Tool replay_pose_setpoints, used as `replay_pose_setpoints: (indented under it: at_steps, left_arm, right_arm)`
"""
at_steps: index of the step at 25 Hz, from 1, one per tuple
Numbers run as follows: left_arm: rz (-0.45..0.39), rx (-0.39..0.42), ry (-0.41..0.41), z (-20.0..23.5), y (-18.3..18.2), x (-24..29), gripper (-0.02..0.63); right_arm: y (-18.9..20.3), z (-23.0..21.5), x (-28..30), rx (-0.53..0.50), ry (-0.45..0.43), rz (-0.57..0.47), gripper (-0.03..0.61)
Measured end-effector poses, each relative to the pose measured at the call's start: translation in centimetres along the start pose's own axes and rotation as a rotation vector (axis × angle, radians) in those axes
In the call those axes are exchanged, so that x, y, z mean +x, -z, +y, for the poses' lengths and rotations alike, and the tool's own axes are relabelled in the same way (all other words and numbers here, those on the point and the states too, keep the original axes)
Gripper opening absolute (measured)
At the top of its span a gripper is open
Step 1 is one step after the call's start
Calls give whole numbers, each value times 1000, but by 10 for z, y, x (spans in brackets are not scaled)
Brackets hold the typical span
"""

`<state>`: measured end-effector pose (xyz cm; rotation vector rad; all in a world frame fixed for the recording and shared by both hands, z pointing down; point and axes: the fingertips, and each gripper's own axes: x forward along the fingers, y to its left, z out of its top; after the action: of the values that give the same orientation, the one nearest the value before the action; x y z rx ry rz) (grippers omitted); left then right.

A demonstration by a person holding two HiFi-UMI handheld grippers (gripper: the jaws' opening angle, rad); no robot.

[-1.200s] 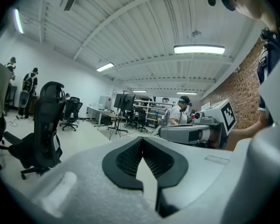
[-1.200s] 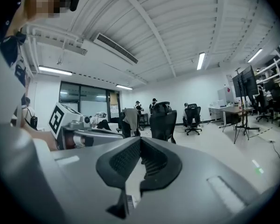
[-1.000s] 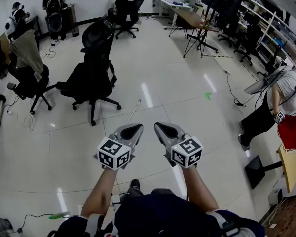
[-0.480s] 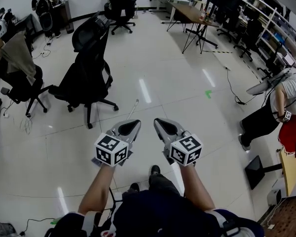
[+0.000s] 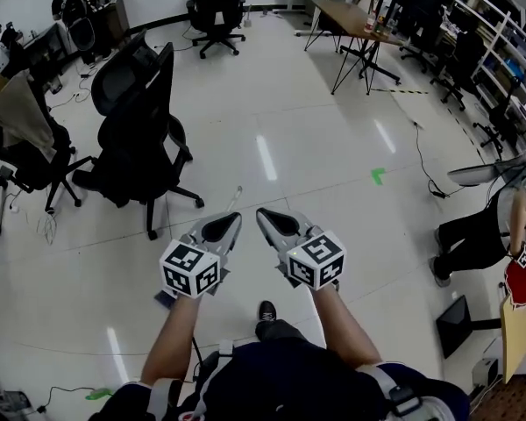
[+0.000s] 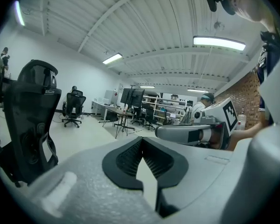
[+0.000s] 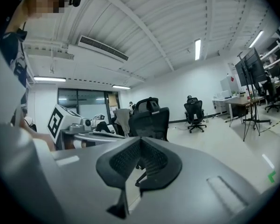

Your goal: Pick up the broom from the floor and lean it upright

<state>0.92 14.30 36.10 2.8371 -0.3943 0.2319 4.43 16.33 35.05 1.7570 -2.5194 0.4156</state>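
The broom (image 5: 236, 196) lies on the pale floor as a thin white stick; its far tip points away from me. Its near part runs under my left gripper, and the head end is hidden. In the head view my left gripper (image 5: 231, 223) hovers over the stick with its jaws shut and empty. My right gripper (image 5: 264, 217) is beside it, also shut and empty. Seen from the left gripper view, the left gripper (image 6: 141, 142) has its pads meeting, with only floor beyond. From the right gripper view, the right gripper (image 7: 139, 142) likewise has its pads together.
A black office chair (image 5: 137, 112) stands just left of the broom's far end. Another chair draped with cloth (image 5: 24, 134) is further left. A desk on thin legs (image 5: 351, 23) is at the back. A person (image 5: 491, 226) bends at the right edge. A green mark (image 5: 379, 175) is on the floor.
I have walked forward: the black chair and the broom stick have come closer. Both grippers stay side by side and shut, now slightly further left in the picture.
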Motion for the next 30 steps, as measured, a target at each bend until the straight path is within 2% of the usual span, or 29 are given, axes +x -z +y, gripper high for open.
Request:
replay_pose_setpoints:
  at_steps: [5,10,16,23,30]
  left_arm:
    - [6,15,-33,9,-14,41,1]
    - [24,44,-83,43,-22,59,2]
    - [50,37,-116,121,-13,82,2]
    - [46,31,-81,221,-4,136,2]
    - [113,-20,-90,301,42,185,2]
  right_arm:
    - [-20,-42,9,-34,-29,-13,6]
    - [-32,-78,38,-45,-36,-14,6]
    - [-23,-111,99,-49,-30,29,6]
    - [-2,-167,182,-30,36,83,6]
    - [24,-225,244,-10,93,117,6]
